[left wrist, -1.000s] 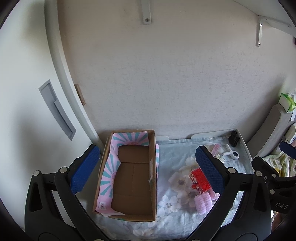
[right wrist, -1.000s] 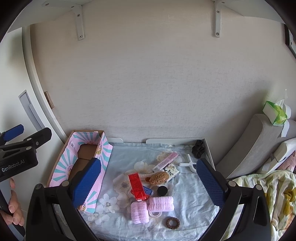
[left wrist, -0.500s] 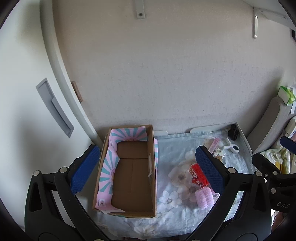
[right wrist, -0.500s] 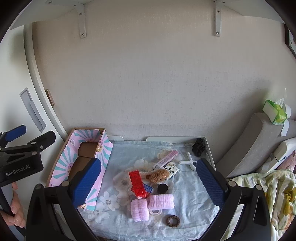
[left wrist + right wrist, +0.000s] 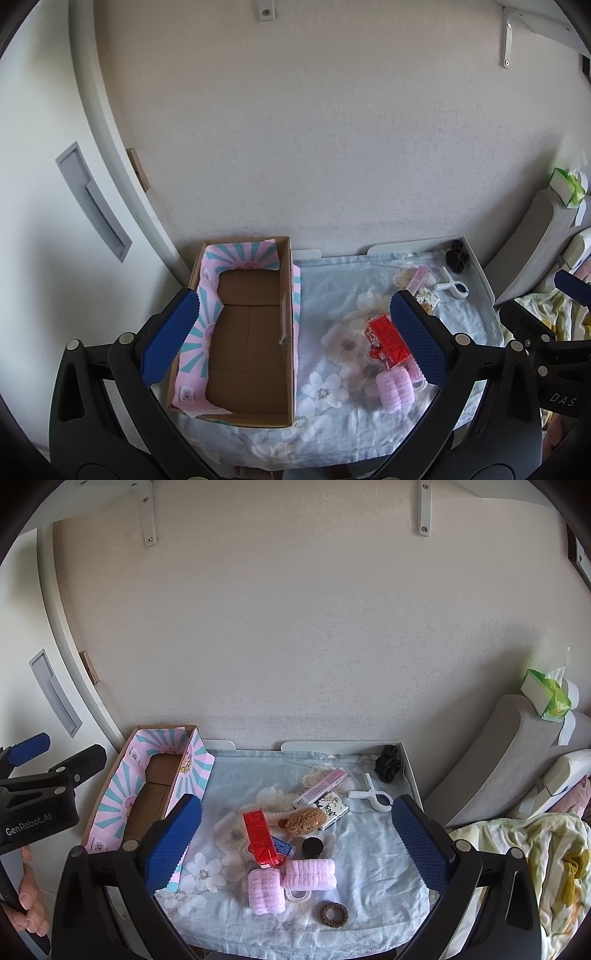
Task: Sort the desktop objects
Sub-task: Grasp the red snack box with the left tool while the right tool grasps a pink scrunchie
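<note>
A cardboard box (image 5: 247,332) with pink and teal lining stands empty at the table's left. My left gripper (image 5: 293,301) hovers open above its right wall. On the flowered cloth (image 5: 369,849) lie a red carton (image 5: 259,838), two pink rolled towels (image 5: 309,873), a brown fuzzy item (image 5: 306,819), a black cap (image 5: 312,846), a brown hair tie (image 5: 334,915), a pink tube box (image 5: 320,788), a white clip (image 5: 371,794) and a black scrunchie (image 5: 388,762). My right gripper (image 5: 295,805) hangs open above this pile, touching nothing.
A white tray rim (image 5: 410,771) borders the cloth at the back and right. A grey cushion (image 5: 498,757) with a green tissue pack (image 5: 548,698) and a blanket (image 5: 535,849) sit to the right. A cabinet door (image 5: 92,206) stands left. A hand (image 5: 29,904) holds the left gripper's handle.
Both grippers have drawn back a little from the table, so it looks smaller. Nothing on the cloth has moved, and both stay open.
</note>
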Tool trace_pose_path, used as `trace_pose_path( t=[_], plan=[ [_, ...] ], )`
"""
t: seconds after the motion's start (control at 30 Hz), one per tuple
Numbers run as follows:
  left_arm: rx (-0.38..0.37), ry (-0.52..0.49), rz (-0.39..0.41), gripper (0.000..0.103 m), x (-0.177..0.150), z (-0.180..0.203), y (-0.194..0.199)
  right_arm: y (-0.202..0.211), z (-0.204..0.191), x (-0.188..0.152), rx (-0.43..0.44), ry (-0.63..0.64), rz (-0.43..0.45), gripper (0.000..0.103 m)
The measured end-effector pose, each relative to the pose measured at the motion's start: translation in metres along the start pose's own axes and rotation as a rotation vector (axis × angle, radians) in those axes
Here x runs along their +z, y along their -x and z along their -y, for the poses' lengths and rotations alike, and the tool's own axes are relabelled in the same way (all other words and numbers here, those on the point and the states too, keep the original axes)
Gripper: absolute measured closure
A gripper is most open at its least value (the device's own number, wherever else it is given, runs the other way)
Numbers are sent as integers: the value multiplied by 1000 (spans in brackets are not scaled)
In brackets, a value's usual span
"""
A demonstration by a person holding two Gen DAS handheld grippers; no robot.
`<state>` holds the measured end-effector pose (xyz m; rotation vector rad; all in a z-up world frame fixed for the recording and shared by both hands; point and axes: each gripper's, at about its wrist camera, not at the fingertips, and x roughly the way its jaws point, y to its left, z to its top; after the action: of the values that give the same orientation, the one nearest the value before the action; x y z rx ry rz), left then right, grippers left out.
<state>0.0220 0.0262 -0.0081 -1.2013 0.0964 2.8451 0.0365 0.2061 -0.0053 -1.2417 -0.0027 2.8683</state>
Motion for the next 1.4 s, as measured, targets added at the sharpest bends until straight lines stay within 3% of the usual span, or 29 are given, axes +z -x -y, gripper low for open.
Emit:
trace_pose_path(
  t=[0.17,0.33,0.53,0.8,1.1,1.4],
  plan=[
    [2,-12,-21,0,-2,8,-8,-5,13,-1,4,-11,-8,0],
    [-4,-37,-65,0,-7,21,-27,-13,56,-13,1,-59,-15,0],
    [-64,-60,-151,0,-22,47,-62,-37,94,-33,-48,-46,-84,0],
    [-66,-82,-287,0,-50,88,-123,-87,115,-74,36,-48,-176,0],
    [-6,-63,-419,0,-74,111,-192,-154,104,-115,208,94,-314,0],
    [56,-90,-481,0,-80,124,-232,-196,87,-132,335,98,-404,0]
  ],
)
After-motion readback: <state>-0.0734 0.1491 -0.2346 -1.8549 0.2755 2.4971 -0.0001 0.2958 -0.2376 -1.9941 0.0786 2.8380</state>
